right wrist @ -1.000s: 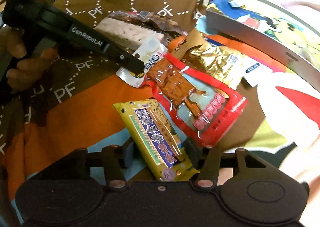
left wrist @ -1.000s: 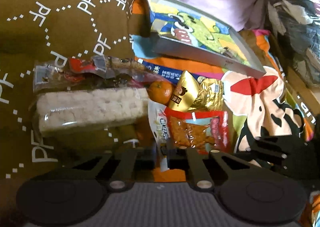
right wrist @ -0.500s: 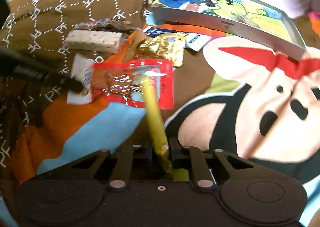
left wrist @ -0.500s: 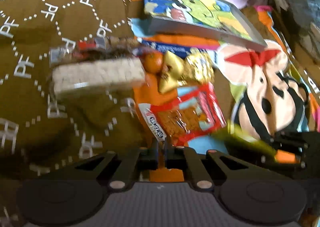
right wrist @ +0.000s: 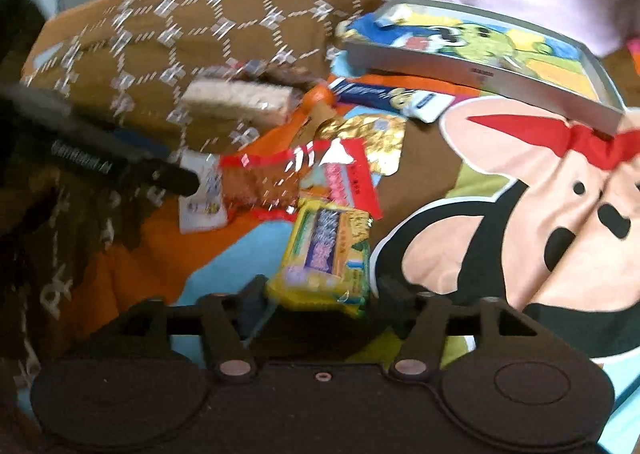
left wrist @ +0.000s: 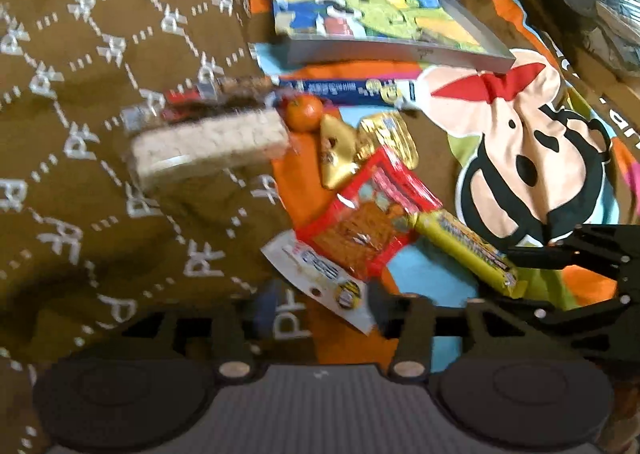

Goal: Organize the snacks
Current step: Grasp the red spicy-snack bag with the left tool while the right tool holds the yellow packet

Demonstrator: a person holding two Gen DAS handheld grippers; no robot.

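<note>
Snacks lie on a cartoon bedspread. My left gripper [left wrist: 316, 306] is open, its jaws spread either side of a white packet [left wrist: 320, 282], which lies under a red packet [left wrist: 368, 221]. My right gripper [right wrist: 320, 294] is open around the near end of a yellow packet [right wrist: 328, 254], which lies flat; it also shows in the left wrist view [left wrist: 464, 250]. Behind are a gold wrapper [left wrist: 384, 141], an orange fruit [left wrist: 304, 111], a pale rice-cake bar [left wrist: 208, 147] and a blue packet [left wrist: 348, 91].
A grey tray with a cartoon picture [left wrist: 384, 21] stands at the back, also in the right wrist view [right wrist: 480, 49]. A brown patterned cushion [left wrist: 100, 73] rises on the left. Pink fabric lies behind the tray.
Both grippers have opened. The left let go of the white packet. The right let go of the yellow packet, which now lies flat beside the red packet. Both cameras pulled back.
</note>
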